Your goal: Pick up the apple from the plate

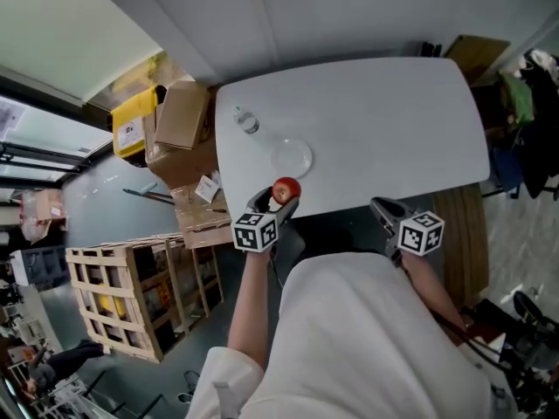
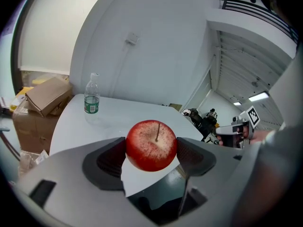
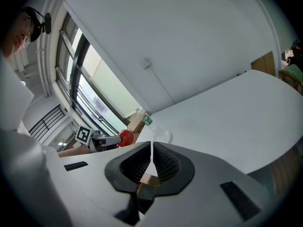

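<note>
A red apple [image 1: 286, 190] [image 2: 151, 145] is clamped between the two dark pads of my left gripper [image 1: 281, 196] [image 2: 152, 155], held above the white table's near edge. From the right gripper view the apple [image 3: 126, 137] shows as a small red ball in the left gripper. A clear glass plate [image 1: 291, 157] [image 3: 160, 136] lies bare on the table just beyond the apple. My right gripper [image 1: 383, 206] [image 3: 151, 165] is shut with nothing between its pads, off the near edge at the right.
A clear water bottle [image 1: 245, 120] [image 2: 91, 97] stands at the white table's [image 1: 384, 120] far left. Cardboard boxes [image 1: 181, 120] and a wooden crate [image 1: 140, 291] sit on the floor at left. Clutter and a chair are at right.
</note>
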Action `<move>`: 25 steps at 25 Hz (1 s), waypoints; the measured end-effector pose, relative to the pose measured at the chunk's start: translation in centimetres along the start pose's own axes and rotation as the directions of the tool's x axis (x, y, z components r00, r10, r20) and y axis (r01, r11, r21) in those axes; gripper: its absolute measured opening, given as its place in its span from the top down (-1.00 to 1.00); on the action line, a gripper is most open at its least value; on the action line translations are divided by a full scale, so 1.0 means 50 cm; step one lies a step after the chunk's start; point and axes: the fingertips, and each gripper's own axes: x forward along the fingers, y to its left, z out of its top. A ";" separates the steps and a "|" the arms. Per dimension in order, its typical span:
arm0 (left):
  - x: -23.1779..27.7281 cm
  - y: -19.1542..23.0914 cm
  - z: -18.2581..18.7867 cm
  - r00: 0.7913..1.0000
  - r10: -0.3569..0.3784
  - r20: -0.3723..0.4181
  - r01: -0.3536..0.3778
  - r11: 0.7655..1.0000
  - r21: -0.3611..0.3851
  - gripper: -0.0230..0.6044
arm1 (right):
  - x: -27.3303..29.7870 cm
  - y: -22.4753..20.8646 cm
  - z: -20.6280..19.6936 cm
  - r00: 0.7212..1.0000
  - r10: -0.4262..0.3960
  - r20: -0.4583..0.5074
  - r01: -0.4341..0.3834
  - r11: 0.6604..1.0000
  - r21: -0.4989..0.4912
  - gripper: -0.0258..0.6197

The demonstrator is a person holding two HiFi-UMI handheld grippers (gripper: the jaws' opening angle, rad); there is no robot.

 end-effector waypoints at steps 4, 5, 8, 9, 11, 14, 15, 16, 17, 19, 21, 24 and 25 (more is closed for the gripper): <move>-0.031 -0.055 -0.016 0.999 0.019 0.035 -0.018 1.000 -0.018 -0.15 | -0.044 -0.015 -0.018 1.000 0.020 0.008 -0.020 1.000 -0.012 0.80; -0.038 -0.070 -0.020 0.999 0.019 0.046 -0.018 0.999 -0.028 -0.15 | -0.054 -0.018 -0.022 1.000 0.025 0.011 -0.025 1.000 -0.015 0.80; -0.058 -0.114 -0.032 0.997 0.025 0.071 -0.021 0.998 -0.051 -0.15 | -0.082 -0.019 -0.025 0.999 0.048 0.022 -0.047 0.998 -0.031 0.80; -0.065 -0.126 -0.038 0.997 0.032 0.074 -0.028 0.998 -0.053 -0.15 | -0.088 -0.018 -0.026 0.998 0.057 0.025 -0.056 0.998 -0.039 0.80; -0.081 -0.148 -0.052 0.996 0.047 0.079 -0.043 0.998 -0.055 -0.15 | -0.096 -0.013 -0.034 0.997 0.079 0.026 -0.077 0.995 -0.056 0.80; -0.102 -0.175 -0.071 0.994 0.057 0.092 -0.051 0.996 -0.071 -0.15 | -0.102 -0.011 -0.057 0.995 0.099 0.009 -0.098 0.993 -0.071 0.80; -0.107 -0.182 -0.076 0.994 0.060 0.095 -0.053 0.996 -0.076 -0.15 | -0.102 -0.010 -0.063 0.995 0.103 0.003 -0.103 0.992 -0.075 0.80; -0.114 -0.186 -0.082 0.993 0.063 0.097 -0.056 0.995 -0.080 -0.15 | -0.102 -0.008 -0.068 0.994 0.109 -0.002 -0.108 0.991 -0.077 0.80; -0.121 -0.189 -0.087 0.993 0.066 0.097 -0.058 0.995 -0.083 -0.15 | -0.102 -0.003 -0.073 0.993 0.114 -0.006 -0.114 0.990 -0.081 0.80; -0.137 -0.192 -0.097 0.992 0.070 0.102 -0.062 0.994 -0.087 -0.15 | -0.099 0.010 -0.080 0.992 0.125 -0.008 -0.126 0.988 -0.094 0.80; -0.154 -0.189 -0.106 0.991 0.073 0.109 -0.063 0.994 -0.088 -0.15 | -0.094 0.026 -0.085 0.991 0.137 -0.007 -0.137 0.984 -0.112 0.80; -0.181 -0.179 -0.113 0.991 0.076 0.113 -0.068 0.995 -0.077 -0.15 | -0.087 0.055 -0.086 0.988 0.153 -0.001 -0.151 0.978 -0.143 0.80; -0.190 -0.175 -0.112 0.990 0.077 0.115 -0.069 0.995 -0.072 -0.15 | -0.084 0.065 -0.084 0.988 0.157 0.000 -0.155 0.976 -0.154 0.80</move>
